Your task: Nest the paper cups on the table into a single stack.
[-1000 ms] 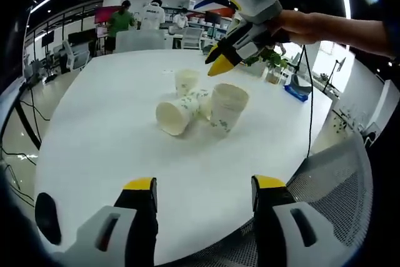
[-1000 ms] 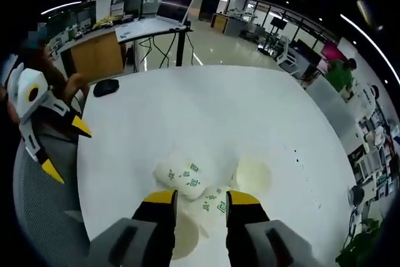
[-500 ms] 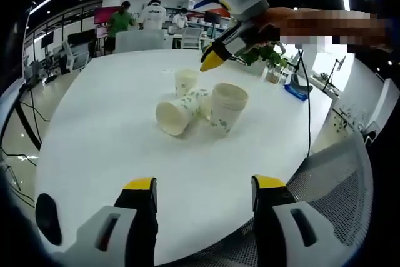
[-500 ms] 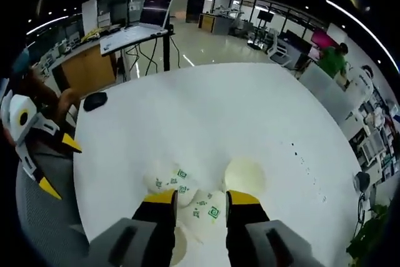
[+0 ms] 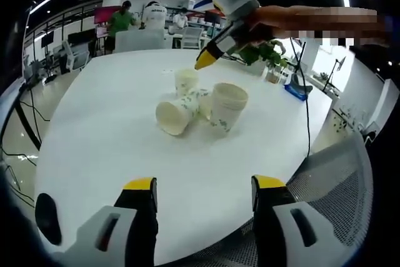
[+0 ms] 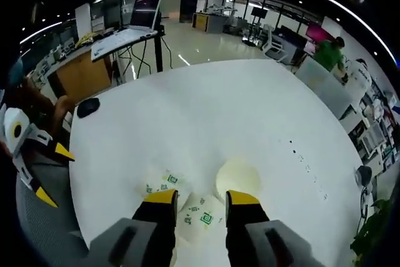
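In the left gripper view the left claw (image 5: 203, 186) sits low over the near edge of the white table (image 5: 94, 136), its two yellow-tipped jaws spread wide apart with nothing between them. Well ahead of it, near the middle of the table, stand the paper cups: an upright cup (image 5: 226, 108) a little to the right of the claw's line, a cup lying on its side (image 5: 176, 113) with its mouth toward the claw, touching the upright one, and a smaller-looking far cup (image 5: 186, 81) upright just beyond them.

The right claw (image 5: 206, 59) comes in from the upper right, held by a hand (image 5: 284, 20) on an outstretched arm, tilted down with its yellow tips just above the far cup. From this side I cannot tell its jaw gap.

In the right gripper view the right claw (image 6: 202, 197) looks straight down on the table; its jaws stand apart, gripping nothing. The far cup's open mouth (image 6: 239, 175) lies just beyond the right jaw tip, and the green-printed cups (image 6: 187, 207) lie between and beside the jaws. The left claw (image 6: 47, 173) shows at the far left edge.
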The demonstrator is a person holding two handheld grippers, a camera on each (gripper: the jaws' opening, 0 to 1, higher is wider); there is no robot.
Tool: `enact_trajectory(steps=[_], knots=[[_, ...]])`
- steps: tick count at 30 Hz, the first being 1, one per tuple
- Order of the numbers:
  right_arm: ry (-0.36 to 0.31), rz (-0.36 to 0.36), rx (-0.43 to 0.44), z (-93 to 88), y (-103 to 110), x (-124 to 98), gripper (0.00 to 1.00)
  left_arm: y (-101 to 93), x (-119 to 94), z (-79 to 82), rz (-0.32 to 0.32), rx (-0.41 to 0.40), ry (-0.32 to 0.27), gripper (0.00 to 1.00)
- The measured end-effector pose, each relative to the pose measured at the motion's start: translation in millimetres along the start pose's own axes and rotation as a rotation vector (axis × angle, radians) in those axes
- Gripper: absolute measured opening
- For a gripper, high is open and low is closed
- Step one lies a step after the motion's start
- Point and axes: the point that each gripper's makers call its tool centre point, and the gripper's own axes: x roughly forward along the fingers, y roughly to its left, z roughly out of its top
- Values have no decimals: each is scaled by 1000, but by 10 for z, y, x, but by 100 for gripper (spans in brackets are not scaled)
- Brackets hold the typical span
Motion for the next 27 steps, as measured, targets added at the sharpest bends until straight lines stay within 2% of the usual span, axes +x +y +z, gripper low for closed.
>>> enact_trajectory(steps=[8, 18, 24, 27], knots=[[6, 4, 46, -67, -89, 25, 29, -38, -26, 21, -3, 1, 4, 60], [31, 17, 63, -122, -169, 212, 29, -32, -31, 27, 2, -1, 5, 60], [38, 20, 81, -66, -156, 330, 29, -15, -27, 21, 7, -3, 6, 60], [53, 23, 83, -124, -122, 330, 29, -7, -25, 17, 9, -3, 6, 60]])
